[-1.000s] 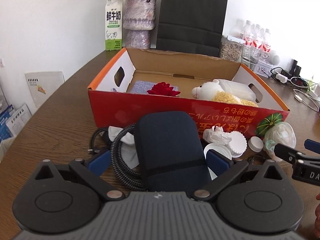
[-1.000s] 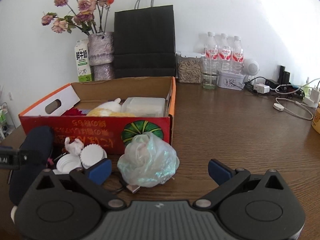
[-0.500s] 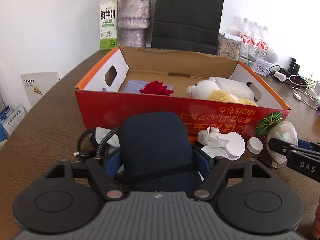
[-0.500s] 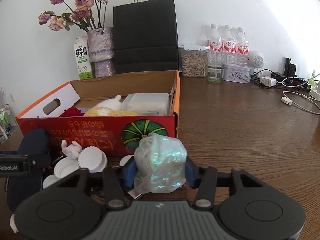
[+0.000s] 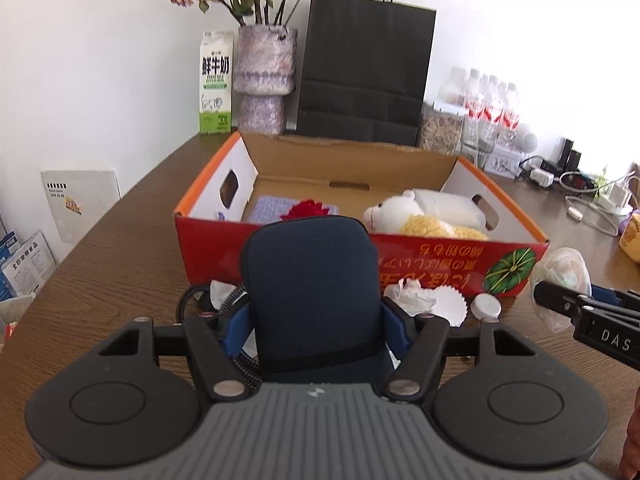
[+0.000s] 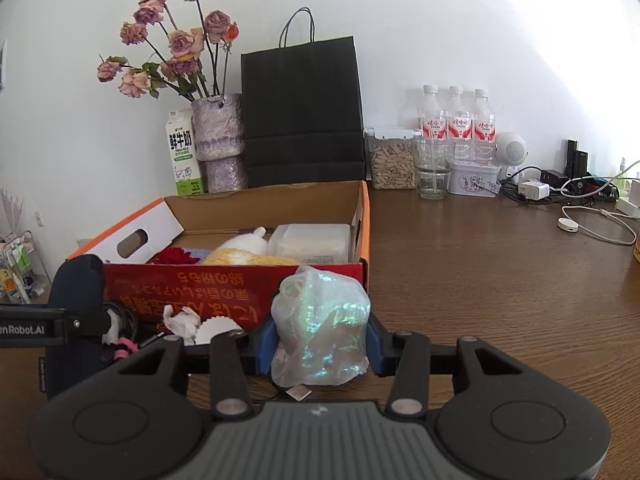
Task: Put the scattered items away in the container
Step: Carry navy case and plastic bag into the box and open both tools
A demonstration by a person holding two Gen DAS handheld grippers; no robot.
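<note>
An open red cardboard box (image 5: pixel 424 258) (image 6: pixel 224 284) stands on the wooden table, holding a red flower (image 5: pixel 306 210), a plush toy (image 5: pixel 404 214) and a white packet (image 6: pixel 310 242). My left gripper (image 5: pixel 314 320) is shut on a dark blue pouch (image 5: pixel 312 292) and holds it raised in front of the box. My right gripper (image 6: pixel 320 338) is shut on a crumpled iridescent plastic bag (image 6: pixel 320 328), lifted near the box's right front corner. Crumpled tissue (image 5: pixel 408 294), paper cups (image 5: pixel 450 306), a white cap (image 5: pixel 486 306) and a braided cable (image 5: pixel 236 300) lie before the box.
Behind the box stand a milk carton (image 5: pixel 216 84), a vase of dried roses (image 5: pixel 264 80), a black paper bag (image 5: pixel 364 72), a jar (image 6: pixel 392 160), a glass (image 6: pixel 432 172) and water bottles (image 6: pixel 456 120). Chargers and cables (image 6: pixel 576 200) lie at the right. Booklets (image 5: pixel 24 264) sit off the left edge.
Both grippers closed, the left on the blue pouch and the right on the plastic bag, then lifted them off the table.
</note>
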